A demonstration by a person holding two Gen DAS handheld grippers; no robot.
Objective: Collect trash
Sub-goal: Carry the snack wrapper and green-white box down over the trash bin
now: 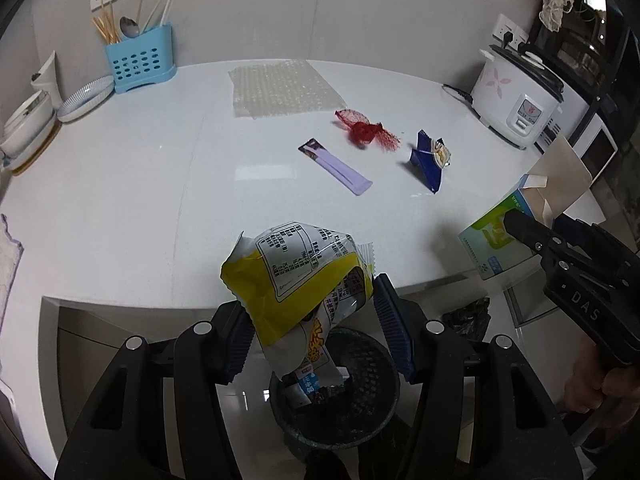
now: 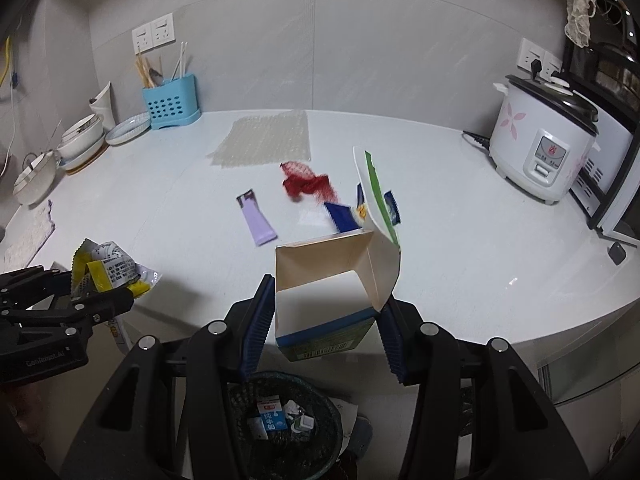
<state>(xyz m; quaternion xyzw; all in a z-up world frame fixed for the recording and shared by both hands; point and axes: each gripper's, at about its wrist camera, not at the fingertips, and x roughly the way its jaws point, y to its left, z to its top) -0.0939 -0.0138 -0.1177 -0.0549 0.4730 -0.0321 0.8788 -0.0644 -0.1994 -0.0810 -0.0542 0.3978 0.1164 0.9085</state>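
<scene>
My left gripper (image 1: 316, 336) is shut on a crumpled yellow and white snack bag (image 1: 296, 280), held over the black mesh trash bin (image 1: 360, 420). My right gripper (image 2: 324, 332) is shut on an open white and green carton box (image 2: 332, 288), held above the same bin (image 2: 320, 440), which holds a milk carton and scraps. On the counter lie a purple wrapper (image 1: 336, 166) (image 2: 258, 222), a red mesh net (image 1: 366, 130) (image 2: 306, 184), a blue wrapper (image 1: 428, 158) (image 2: 344, 216) and a bubble wrap sheet (image 1: 284, 88) (image 2: 266, 142).
A blue utensil holder (image 1: 140, 60) and stacked bowls (image 1: 28, 128) stand at the back left. A white rice cooker (image 1: 516, 100) (image 2: 540, 148) stands at the right, with a microwave beyond it. The counter's front edge (image 2: 540, 340) runs just above the bin.
</scene>
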